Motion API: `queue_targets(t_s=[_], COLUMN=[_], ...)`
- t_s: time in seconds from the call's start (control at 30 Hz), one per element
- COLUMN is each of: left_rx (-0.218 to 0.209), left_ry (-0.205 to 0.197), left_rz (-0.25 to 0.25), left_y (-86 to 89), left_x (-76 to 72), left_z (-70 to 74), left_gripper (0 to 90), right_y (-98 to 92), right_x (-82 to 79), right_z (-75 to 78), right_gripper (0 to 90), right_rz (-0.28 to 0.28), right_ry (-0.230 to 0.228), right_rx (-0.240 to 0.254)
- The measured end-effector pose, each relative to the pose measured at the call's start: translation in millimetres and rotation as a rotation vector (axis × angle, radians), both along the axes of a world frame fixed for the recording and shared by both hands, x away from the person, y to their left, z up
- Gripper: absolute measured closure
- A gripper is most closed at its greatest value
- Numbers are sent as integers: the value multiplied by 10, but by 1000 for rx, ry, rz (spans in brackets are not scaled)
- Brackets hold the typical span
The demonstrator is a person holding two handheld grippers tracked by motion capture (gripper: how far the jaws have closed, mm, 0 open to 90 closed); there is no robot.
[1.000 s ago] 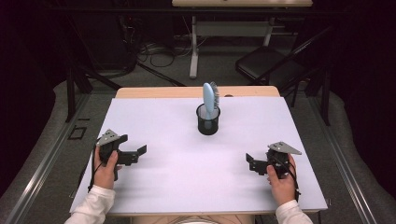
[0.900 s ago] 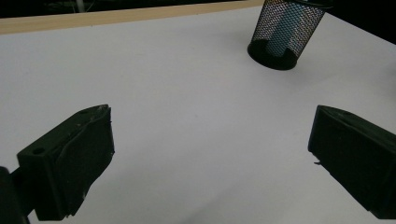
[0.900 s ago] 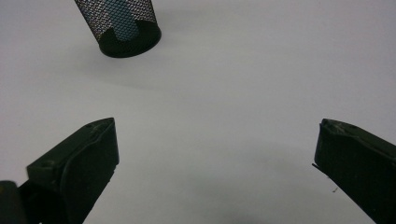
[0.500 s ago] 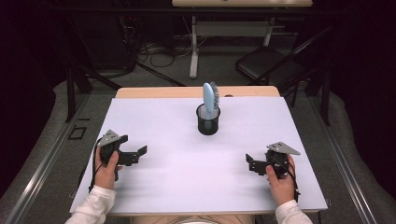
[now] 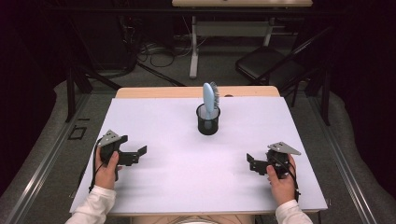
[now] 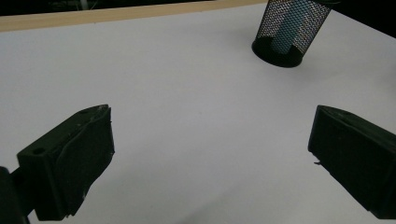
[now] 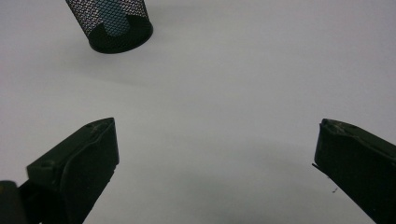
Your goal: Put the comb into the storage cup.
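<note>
A: What sits nearest the person?

B: The left black two-jaw gripper [image 5: 140,155] and the right black two-jaw gripper [image 5: 251,163], both low over the white table top [image 5: 159,121], jaws spread wide, holding nothing.

A: And farther off?

B: The black wire-mesh cup [image 5: 208,120] stands upright mid-table, well apart from both, between them. A pale blue plastic hairbrush [image 5: 209,97] stands in it, bristled head uppermost.

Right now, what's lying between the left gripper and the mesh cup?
Nothing: in the high view, only bare white tabletop stretches from the open left gripper to the black mesh cup.
</note>
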State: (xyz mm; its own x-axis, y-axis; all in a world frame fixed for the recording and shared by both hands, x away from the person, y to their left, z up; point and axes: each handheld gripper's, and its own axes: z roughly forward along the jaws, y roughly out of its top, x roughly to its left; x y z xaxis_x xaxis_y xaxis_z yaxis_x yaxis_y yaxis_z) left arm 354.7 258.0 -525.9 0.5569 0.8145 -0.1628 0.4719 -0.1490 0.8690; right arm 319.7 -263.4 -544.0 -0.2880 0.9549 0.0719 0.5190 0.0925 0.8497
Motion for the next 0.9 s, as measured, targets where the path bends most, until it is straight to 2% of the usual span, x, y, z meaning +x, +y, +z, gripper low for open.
queue_targets(t_s=[0.7,0.9], left_rx=[-4,7], left_ry=[3,10], left_rz=[8,7], left_y=[10,8], left_x=[4,16], left_z=[-4,-14], left_gripper=[4,4], right_y=[0,-4], right_x=[8,6], right_z=[-17,-19], right_gripper=[0,0], right_rz=[-7,-7], right_ry=[10,10], right_rx=[-1,-4])
